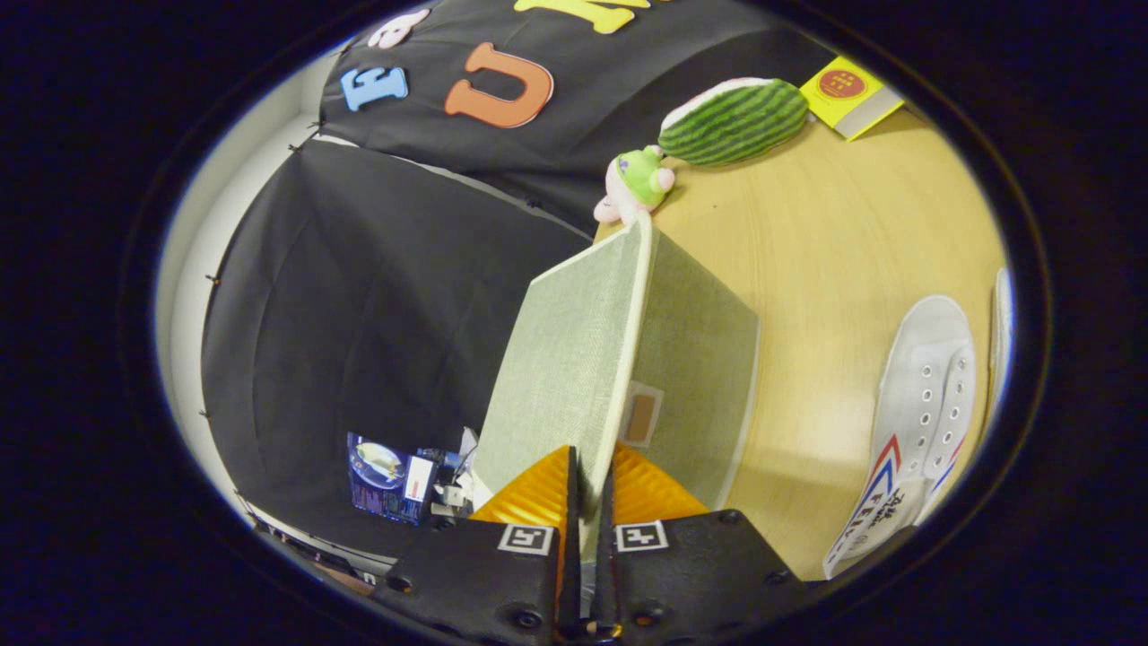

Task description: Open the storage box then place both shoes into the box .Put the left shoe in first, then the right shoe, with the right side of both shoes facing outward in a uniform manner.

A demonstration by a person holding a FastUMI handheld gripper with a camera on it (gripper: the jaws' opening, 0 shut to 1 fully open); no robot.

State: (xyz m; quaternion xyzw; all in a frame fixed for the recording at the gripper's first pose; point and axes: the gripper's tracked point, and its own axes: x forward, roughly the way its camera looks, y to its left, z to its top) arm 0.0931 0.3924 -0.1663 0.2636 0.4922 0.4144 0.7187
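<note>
While the white shoe (924, 395) lies aside, the claw (590, 489) is clenched narrowly on the storage box lid (574, 359).

White shoe (924, 422) cut off at its heel, second shoe (1003, 314) perhaps a sliver, box interior hidden.

My tongs (587, 489) are clamped on the edge of the grey-green fabric box lid (574, 359), which stands tilted straight ahead and blocks my way forward. Beyond it, a small green-and-pink plush toy (639, 184) and a striped watermelon-shaped plush (735, 121) crowd the far counter edge. A white canvas shoe (919, 413) lies well apart; bare pale wooden counter (834, 260) between offers passage.
</note>
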